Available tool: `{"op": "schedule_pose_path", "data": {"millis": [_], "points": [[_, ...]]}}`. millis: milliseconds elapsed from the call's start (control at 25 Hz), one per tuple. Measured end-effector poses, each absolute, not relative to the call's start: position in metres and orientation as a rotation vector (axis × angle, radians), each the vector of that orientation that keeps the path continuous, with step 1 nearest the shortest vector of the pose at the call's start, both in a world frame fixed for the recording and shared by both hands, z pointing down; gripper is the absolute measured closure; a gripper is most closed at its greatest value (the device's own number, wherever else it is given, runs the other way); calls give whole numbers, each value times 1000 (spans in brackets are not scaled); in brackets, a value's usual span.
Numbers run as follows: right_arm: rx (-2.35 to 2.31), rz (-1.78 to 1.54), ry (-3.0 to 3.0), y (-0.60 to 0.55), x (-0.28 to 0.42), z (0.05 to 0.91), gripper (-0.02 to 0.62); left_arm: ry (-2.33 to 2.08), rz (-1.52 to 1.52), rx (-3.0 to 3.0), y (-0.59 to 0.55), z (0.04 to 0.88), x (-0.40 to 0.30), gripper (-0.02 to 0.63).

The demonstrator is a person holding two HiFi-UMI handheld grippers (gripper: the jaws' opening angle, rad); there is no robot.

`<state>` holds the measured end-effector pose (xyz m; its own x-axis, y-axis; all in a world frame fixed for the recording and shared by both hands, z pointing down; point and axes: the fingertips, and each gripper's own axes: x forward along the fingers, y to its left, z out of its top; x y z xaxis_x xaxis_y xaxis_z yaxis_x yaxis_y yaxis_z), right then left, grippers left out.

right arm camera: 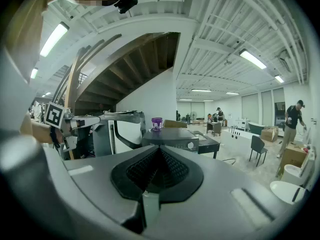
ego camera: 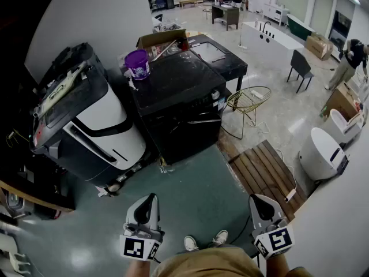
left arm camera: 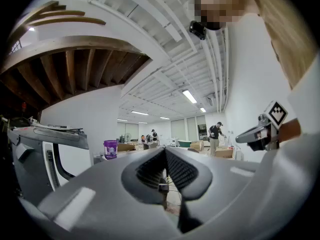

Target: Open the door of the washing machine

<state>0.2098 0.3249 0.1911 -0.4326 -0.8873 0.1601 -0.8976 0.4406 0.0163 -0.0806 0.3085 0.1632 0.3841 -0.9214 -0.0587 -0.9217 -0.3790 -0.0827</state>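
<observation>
A black washing machine [ego camera: 179,100] stands ahead of me with its lid down and a round knob on its front; the right gripper view shows it too [right arm camera: 172,135]. To its left leans a white and black appliance [ego camera: 98,126] with a dark curved cover. My left gripper [ego camera: 151,198] and right gripper [ego camera: 254,199] are held low over the green floor, well short of both machines. Each is shut with nothing between its pads, as seen in the left gripper view [left arm camera: 164,153] and the right gripper view [right arm camera: 159,150].
A purple bucket [ego camera: 138,63] sits on the black machine's back left corner. A black table [ego camera: 225,59] stands behind it. A wire chair [ego camera: 249,100] and a wooden pallet [ego camera: 262,172] lie to the right. My shoes [ego camera: 204,241] are between the grippers.
</observation>
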Motion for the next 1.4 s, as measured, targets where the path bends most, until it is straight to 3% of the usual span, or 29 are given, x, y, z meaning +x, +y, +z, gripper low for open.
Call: {"op": "schedule_pose_path", "data": {"millis": [880,920,1000,1040,1120,1240,1400], "points": [[1551,165,-2589,341,227,179,572,1723,-20,-2508,334,165,-64,546],[1541,154,-2624,340,229,176,501,1723,-21,-2507,334,165,-63,546],[1535,132,-2688,336,233,169,282,1723,-18,-2504,333,164,-60,546],[1547,124,-2703,334,237,166,204,1723,-17,-2502,333,164,-58,546],[1581,114,-2711,328,248,162,108,1725,-19,-2501,332,164,-55,546],[1575,111,-2699,320,262,161,19,1730,-27,-2498,330,166,-50,546],[1482,126,-2647,317,274,172,20,1739,-44,-2484,327,164,-40,546]]}}
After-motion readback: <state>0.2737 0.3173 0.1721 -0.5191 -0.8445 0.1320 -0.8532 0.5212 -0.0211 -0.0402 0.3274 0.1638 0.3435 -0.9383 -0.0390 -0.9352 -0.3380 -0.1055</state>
